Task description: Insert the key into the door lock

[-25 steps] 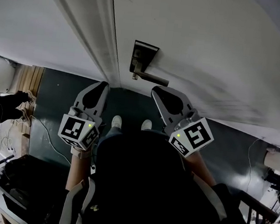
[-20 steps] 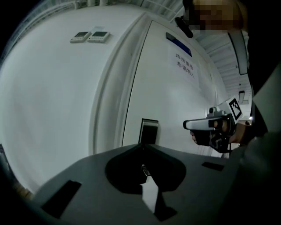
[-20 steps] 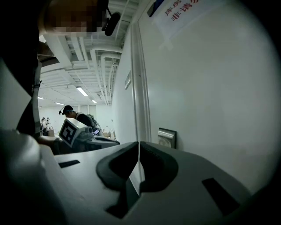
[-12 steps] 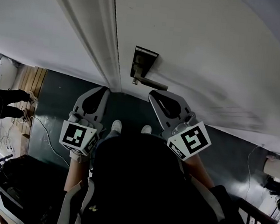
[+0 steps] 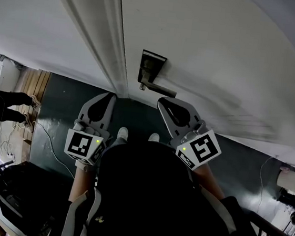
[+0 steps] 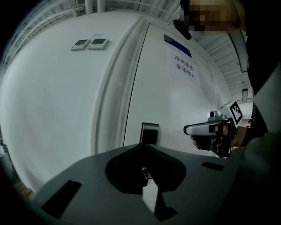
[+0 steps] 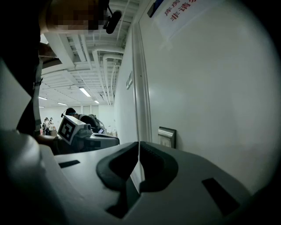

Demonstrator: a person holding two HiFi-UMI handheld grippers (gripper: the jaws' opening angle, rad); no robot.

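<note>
The dark lock plate (image 5: 151,66) with its lever handle (image 5: 159,88) sits on the white door (image 5: 223,55). My left gripper (image 5: 107,96) hangs below and left of the lock, near the door frame. Its jaws are shut, and a small metal key (image 6: 145,172) shows in the hollow between them. In the left gripper view the lock plate (image 6: 149,133) stands just beyond the left gripper (image 6: 142,146). My right gripper (image 5: 163,100) is right under the lever, shut with nothing in it. The right gripper view shows the right gripper (image 7: 138,144) with the lock plate (image 7: 167,136) to its right.
The moulded door frame (image 5: 110,47) runs left of the lock. Two wall controllers (image 6: 90,44) hang on the wall left of the door, and a printed notice (image 6: 184,68) is on the door. Another person's legs (image 5: 3,105) and a cable (image 5: 54,149) are on the dark floor at left.
Both grippers sit slightly lower in the head view than a second ago, and the view has shifted a little. Over the last half second almost nothing has moved.
</note>
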